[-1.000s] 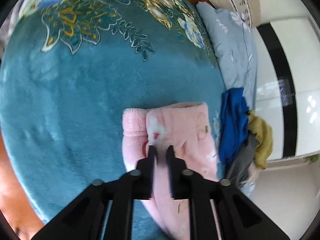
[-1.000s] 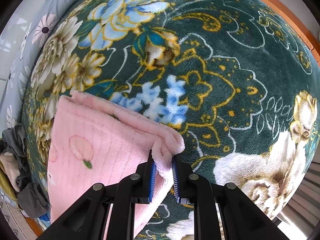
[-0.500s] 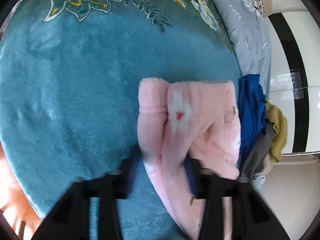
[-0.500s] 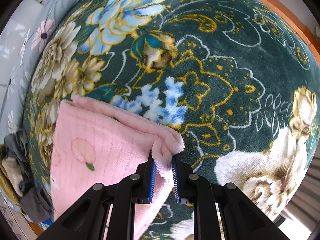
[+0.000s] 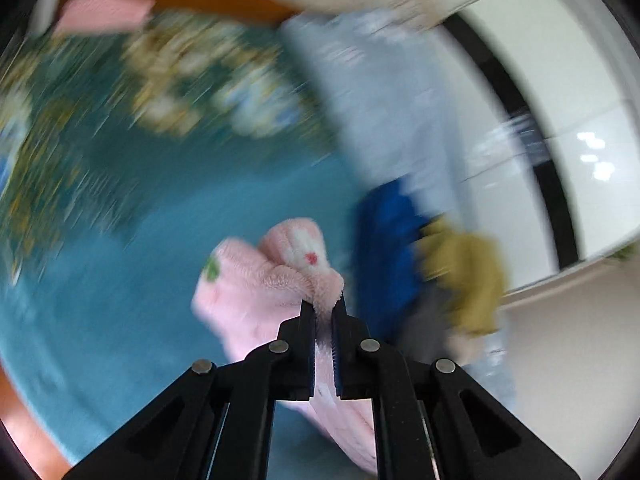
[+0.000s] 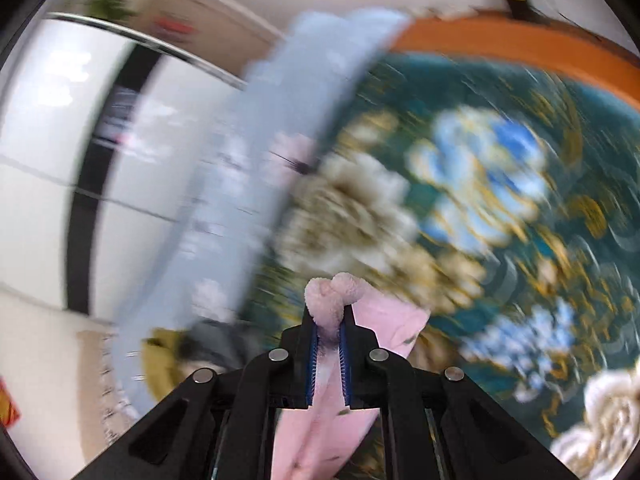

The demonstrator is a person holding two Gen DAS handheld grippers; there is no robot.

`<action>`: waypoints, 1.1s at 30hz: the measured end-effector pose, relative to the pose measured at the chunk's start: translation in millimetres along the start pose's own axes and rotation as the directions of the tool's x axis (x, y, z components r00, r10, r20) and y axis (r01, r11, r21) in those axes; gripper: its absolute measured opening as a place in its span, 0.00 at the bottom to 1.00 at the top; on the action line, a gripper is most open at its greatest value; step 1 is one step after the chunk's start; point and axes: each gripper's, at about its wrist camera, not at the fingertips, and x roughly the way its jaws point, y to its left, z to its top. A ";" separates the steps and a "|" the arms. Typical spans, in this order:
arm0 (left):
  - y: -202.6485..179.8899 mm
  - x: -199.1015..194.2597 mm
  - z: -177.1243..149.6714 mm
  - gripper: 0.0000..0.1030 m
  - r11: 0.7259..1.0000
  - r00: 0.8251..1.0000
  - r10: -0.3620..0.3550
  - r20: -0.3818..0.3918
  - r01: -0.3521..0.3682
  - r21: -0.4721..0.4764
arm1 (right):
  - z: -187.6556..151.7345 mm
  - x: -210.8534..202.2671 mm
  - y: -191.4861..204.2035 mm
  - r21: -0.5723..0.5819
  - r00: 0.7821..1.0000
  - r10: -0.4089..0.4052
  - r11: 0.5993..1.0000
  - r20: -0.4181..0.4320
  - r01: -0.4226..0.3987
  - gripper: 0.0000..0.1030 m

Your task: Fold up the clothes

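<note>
Fluffy pink garment (image 5: 260, 280) with flower prints is bunching up (frames blurry), hanging above the teal floral blanket (image 5: 120, 208). Left gripper (image 5: 323, 312) is pinching one fold between nearly closed fingers; right gripper (image 6: 329, 320), jaws just closing further, is clamping another fuzzy edge.
</note>
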 end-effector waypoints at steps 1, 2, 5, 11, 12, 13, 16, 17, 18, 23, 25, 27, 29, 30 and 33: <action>-14.5 -2.8 9.8 0.06 0.999 0.998 -0.049 0.039 0.048 0.025 | 2.2 -5.9 3.7 -0.014 1.000 0.020 1.000 0.016 -0.020 0.10; -22.5 -8.1 13.5 0.06 0.995 0.994 -0.082 0.068 0.078 0.061 | 2.9 -8.2 2.4 -0.019 0.999 0.025 1.000 0.021 -0.024 0.10; -5.8 -2.6 4.3 0.07 0.996 0.999 -0.039 0.035 0.036 0.087 | -5.5 7.5 -21.0 -0.028 0.999 -0.046 0.999 -0.028 0.046 0.10; 84.1 69.7 -43.5 0.07 0.960 0.936 0.270 -0.227 -0.279 -0.007 | -41.8 69.3 -92.9 0.030 0.948 -0.270 0.960 -0.172 0.279 0.10; 96.0 76.1 -51.5 0.06 0.949 0.920 0.299 -0.252 -0.315 -0.025 | -47.2 75.9 -102.3 0.034 0.937 -0.295 0.951 -0.187 0.306 0.10; 106.7 78.0 -59.0 0.06 0.940 0.912 0.314 -0.263 -0.338 -0.051 | -50.2 79.8 -109.8 0.034 0.930 -0.312 0.945 -0.194 0.325 0.10; 123.2 73.9 -64.4 0.06 0.931 0.919 0.303 -0.253 -0.342 -0.126 | -51.3 82.1 -123.3 0.039 0.919 -0.335 0.936 -0.206 0.350 0.10; 124.9 73.1 -63.3 0.06 0.931 0.921 0.300 -0.249 -0.339 -0.135 | -51.0 82.0 -124.3 0.032 0.919 -0.336 0.936 -0.207 0.350 0.10; 122.8 71.1 -62.9 0.06 0.932 0.922 0.300 -0.244 -0.337 -0.131 | -50.7 81.8 -125.3 0.026 0.918 -0.337 0.937 -0.208 0.349 0.10; 113.9 68.4 -64.9 0.06 0.926 0.915 0.332 -0.229 -0.362 -0.106 | -52.7 84.1 -128.8 0.004 0.907 -0.362 0.928 -0.215 0.371 0.10; 122.2 73.2 -74.0 0.06 0.908 0.894 0.367 -0.258 -0.404 -0.108 | -54.7 84.7 -133.0 0.011 0.903 -0.368 0.925 -0.220 0.380 0.10; 126.4 73.6 -79.1 0.07 0.896 0.884 0.383 -0.268 -0.426 -0.123 | -56.0 84.2 -135.7 0.009 0.901 -0.371 0.924 -0.225 0.383 0.10; 124.7 74.3 -80.7 0.07 0.888 0.876 0.396 -0.274 -0.441 -0.128 | -56.7 84.2 -136.9 0.005 0.899 -0.373 0.923 -0.228 0.384 0.10; 122.9 75.0 -80.8 0.07 0.885 0.871 0.403 -0.280 -0.449 -0.123 | -57.1 84.5 -137.6 0.006 0.899 -0.374 0.923 -0.229 0.385 0.10; 113.1 76.3 -79.4 0.08 0.876 0.851 0.434 -0.296 -0.475 -0.084 | -58.5 85.4 -138.6 0.008 0.898 -0.374 0.922 -0.234 0.386 0.10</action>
